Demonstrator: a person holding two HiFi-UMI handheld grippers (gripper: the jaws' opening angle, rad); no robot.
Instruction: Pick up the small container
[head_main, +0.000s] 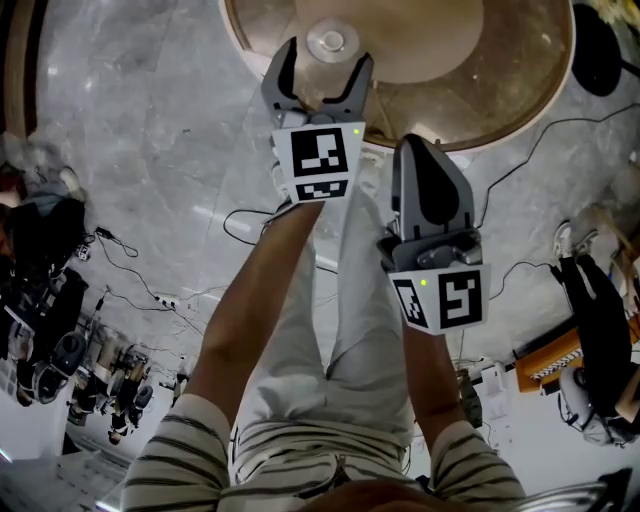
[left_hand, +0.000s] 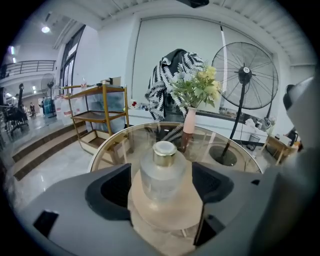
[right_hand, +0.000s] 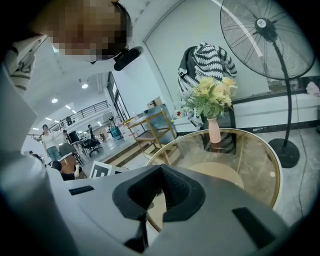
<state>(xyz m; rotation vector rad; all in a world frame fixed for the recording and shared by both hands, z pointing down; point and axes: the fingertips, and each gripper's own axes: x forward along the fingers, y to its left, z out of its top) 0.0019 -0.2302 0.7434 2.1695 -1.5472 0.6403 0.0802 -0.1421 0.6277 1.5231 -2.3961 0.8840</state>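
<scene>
The small container (head_main: 331, 42), a frosted glass bottle with a gold cap, stands near the front edge of a round glass table (head_main: 480, 135). In the left gripper view the bottle (left_hand: 162, 172) sits upright between the two dark pads (left_hand: 114, 187), with a gap on each side. My left gripper (head_main: 327, 57) is open around it and does not touch it. My right gripper (head_main: 416, 142) hangs shut and empty, lower and to the right, just short of the table rim; in the right gripper view its pads (right_hand: 175, 192) meet.
A pink vase of flowers (left_hand: 189, 120) stands further back on the table. Behind it are a standing fan (left_hand: 245, 75), a chair draped with a patterned cloth (left_hand: 172, 75) and a gold shelf cart (left_hand: 100, 110). Cables (head_main: 250, 225) cross the marble floor.
</scene>
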